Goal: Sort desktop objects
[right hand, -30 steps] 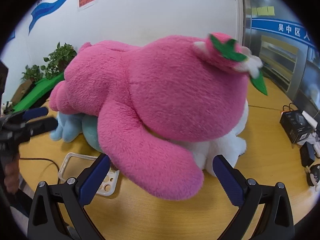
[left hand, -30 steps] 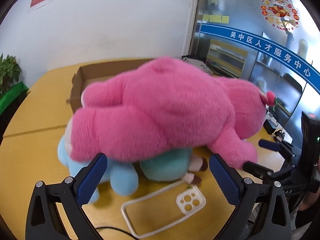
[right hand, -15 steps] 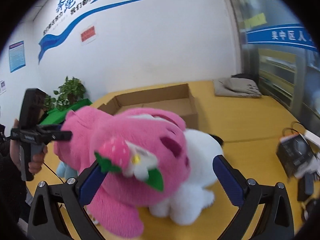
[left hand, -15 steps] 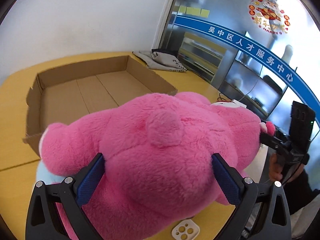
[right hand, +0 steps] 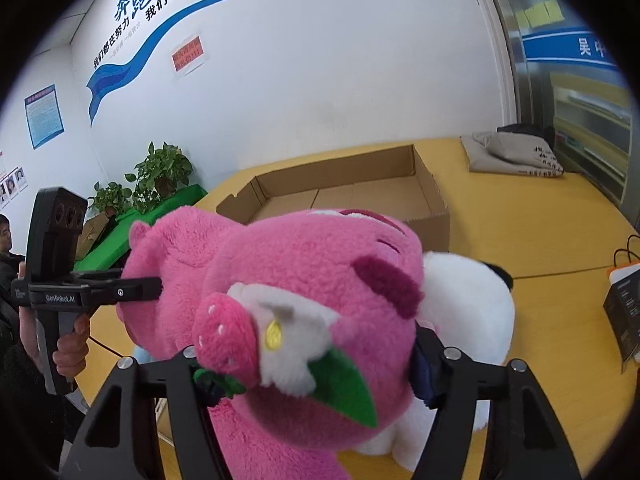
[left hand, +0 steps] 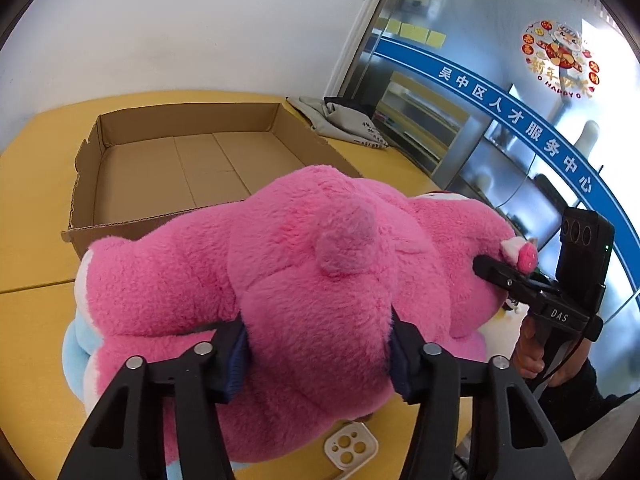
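A yellow wooden bench point(left hand: 32, 312) runs to a white wall bearing blue Chinese slogans; the glass partition reads 吴中区人才服务中心. My handles read "GenRobot.AI" and "DAS". My left claw point(left hand: 318, 354) is clamped on the rump of the big pink plush bear point(left hand: 304, 280), my right claw point(right hand: 308, 368) on its head. It lies against the near edge of the open brown cardboard box point(left hand: 132, 176), over a white plush point(right hand: 472, 312) and a clear phone case point(left hand: 350, 448).

Both wrist views close on pink plush point(left hand: 320, 280), facing cardboard box point(right hand: 360, 196).
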`<state>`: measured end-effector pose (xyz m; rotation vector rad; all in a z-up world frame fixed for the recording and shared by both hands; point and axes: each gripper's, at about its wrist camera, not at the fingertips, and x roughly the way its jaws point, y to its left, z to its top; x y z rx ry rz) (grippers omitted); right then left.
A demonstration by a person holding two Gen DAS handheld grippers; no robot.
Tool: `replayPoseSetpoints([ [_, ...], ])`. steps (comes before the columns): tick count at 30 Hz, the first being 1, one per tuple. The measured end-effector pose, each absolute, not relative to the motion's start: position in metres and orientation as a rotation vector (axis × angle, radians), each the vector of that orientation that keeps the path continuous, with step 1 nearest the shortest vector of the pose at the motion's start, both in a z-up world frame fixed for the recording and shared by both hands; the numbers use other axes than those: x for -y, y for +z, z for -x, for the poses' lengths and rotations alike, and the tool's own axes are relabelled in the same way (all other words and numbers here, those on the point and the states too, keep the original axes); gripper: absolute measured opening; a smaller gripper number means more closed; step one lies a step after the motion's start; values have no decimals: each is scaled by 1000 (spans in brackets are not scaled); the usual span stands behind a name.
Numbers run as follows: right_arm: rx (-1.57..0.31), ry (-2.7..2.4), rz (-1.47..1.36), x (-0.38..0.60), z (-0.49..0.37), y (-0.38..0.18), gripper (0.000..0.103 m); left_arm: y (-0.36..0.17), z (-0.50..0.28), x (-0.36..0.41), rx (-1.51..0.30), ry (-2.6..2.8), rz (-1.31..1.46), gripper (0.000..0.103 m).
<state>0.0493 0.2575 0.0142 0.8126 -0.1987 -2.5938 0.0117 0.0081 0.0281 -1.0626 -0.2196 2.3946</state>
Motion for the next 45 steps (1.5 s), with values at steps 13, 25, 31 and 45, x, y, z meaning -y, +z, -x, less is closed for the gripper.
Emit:
replayPoseSetpoints([
  [13,37,-2550,-611,-217,87,115,65,123,125,32,141,2526,982,56],
  [25,42,-2462,-752,-195,320,69,65,51,345,71,169,2519,1153,56],
  [31,100,-2414,-989,-199,380,-22,65,-22,391,62,145,2482,1298,56],
  [45,75,-2443,-1131,-219,361,-23,87,-8,365,74,3,2619,1302,78],
])
